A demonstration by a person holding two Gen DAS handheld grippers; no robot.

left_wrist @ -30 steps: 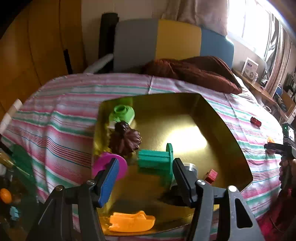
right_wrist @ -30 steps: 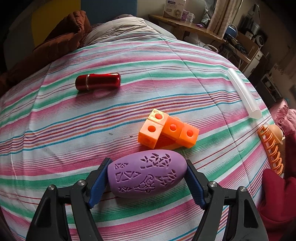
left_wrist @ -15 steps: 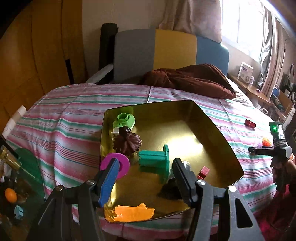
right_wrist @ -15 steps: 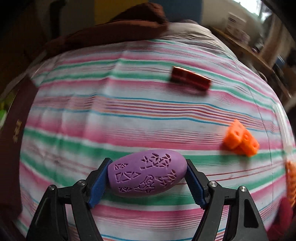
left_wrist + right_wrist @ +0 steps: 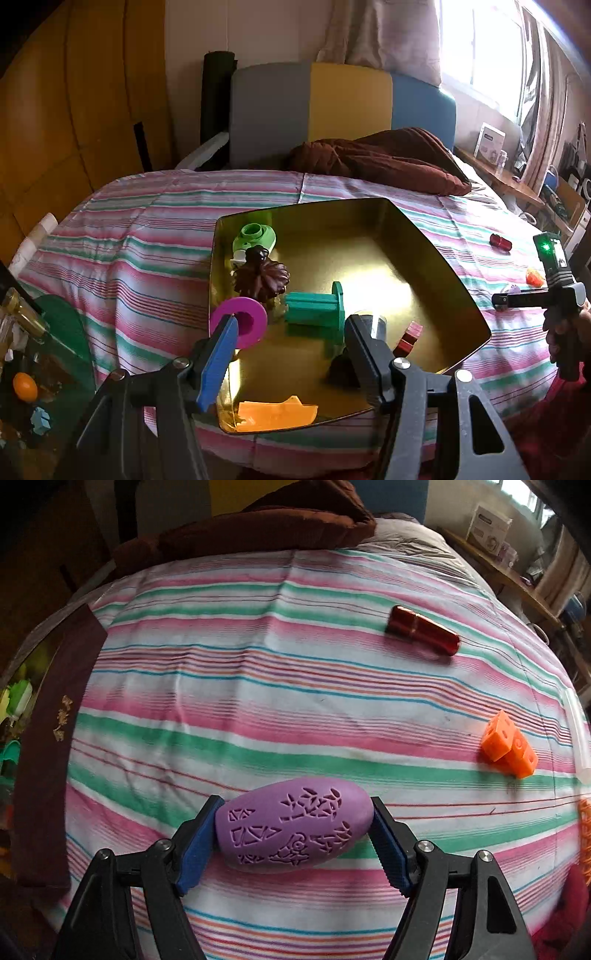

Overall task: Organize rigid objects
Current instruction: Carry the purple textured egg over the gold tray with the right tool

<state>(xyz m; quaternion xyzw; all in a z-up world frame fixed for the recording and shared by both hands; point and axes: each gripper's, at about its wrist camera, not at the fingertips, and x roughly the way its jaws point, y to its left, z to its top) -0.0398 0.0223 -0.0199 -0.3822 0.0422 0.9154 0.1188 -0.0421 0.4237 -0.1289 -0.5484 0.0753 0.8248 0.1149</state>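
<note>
The right gripper point(image 5: 293, 836) is clamped end to end on a purple egg-shaped piece point(image 5: 293, 827) with cut-out patterns, carried clear above the striped bedspread point(image 5: 258, 686); the left gripper point(image 5: 290, 350) stands apart and empty over the near half of the gold tray point(image 5: 417, 236).

The step in hand looks like carrying the purple piece over to the tray; in the right wrist view the tray's dark outer wall point(image 5: 48, 738) sits at about 9 o'clock, so the carry should swing that way.

To do it well: keep the grip firm, since the rounded ends could slip from the pads point(image 5: 197, 843); lift high enough to clear the tray wall; aim for the bare gold floor at 1 o'clock from the green spool point(image 5: 314, 310), away from the pink ring point(image 5: 240, 321) and the brown figure point(image 5: 262, 277); lower before letting go, or it may roll.

The red tube point(image 5: 423, 635) and orange blocks point(image 5: 509, 749) remain on the bedspread for later.
</note>
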